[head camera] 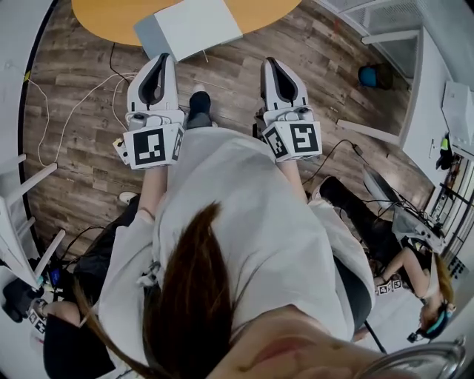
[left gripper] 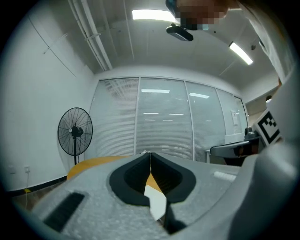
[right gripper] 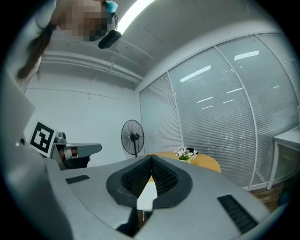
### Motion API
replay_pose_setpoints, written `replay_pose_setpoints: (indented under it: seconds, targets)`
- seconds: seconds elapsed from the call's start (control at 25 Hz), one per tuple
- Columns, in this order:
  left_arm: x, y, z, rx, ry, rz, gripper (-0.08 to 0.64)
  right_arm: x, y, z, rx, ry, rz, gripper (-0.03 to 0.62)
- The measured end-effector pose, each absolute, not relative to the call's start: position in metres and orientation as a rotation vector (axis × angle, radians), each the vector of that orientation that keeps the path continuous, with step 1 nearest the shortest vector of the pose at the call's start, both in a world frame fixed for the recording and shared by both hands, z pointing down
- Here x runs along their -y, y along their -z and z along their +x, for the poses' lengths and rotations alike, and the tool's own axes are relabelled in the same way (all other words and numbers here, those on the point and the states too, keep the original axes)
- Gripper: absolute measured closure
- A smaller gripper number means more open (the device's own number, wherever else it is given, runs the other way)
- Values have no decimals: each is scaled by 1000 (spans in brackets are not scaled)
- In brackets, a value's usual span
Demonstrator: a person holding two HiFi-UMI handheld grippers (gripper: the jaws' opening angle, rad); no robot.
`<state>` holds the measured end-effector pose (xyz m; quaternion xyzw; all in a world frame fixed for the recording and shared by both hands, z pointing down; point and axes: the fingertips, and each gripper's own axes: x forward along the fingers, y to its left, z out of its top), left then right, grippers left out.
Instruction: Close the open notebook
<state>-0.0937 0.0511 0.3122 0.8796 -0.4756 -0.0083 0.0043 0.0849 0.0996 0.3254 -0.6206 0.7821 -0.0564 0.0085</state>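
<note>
The notebook (head camera: pixel 196 26) lies at the bench's (head camera: pixel 104 18) near edge. It is probably light and floppy, so pinch an outer edge. The left hand-held gripper (head camera: pixel 164 59) and right hand-held gripper (head camera: pixel 269 63) are both closed and empty.

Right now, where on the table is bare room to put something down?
The table is bare left and right of the notebook; flowers stand farther back. Cables crowd the floor at left.
</note>
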Motion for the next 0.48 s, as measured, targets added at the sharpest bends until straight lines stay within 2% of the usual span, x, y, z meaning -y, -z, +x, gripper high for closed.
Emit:
replay_pose_setpoints:
  seconds: [0.48]
  targets:
    - [73, -320, -97, 1465, -16, 2748, 543, 30, -325, 61, -2534, 201, -1822, 589]
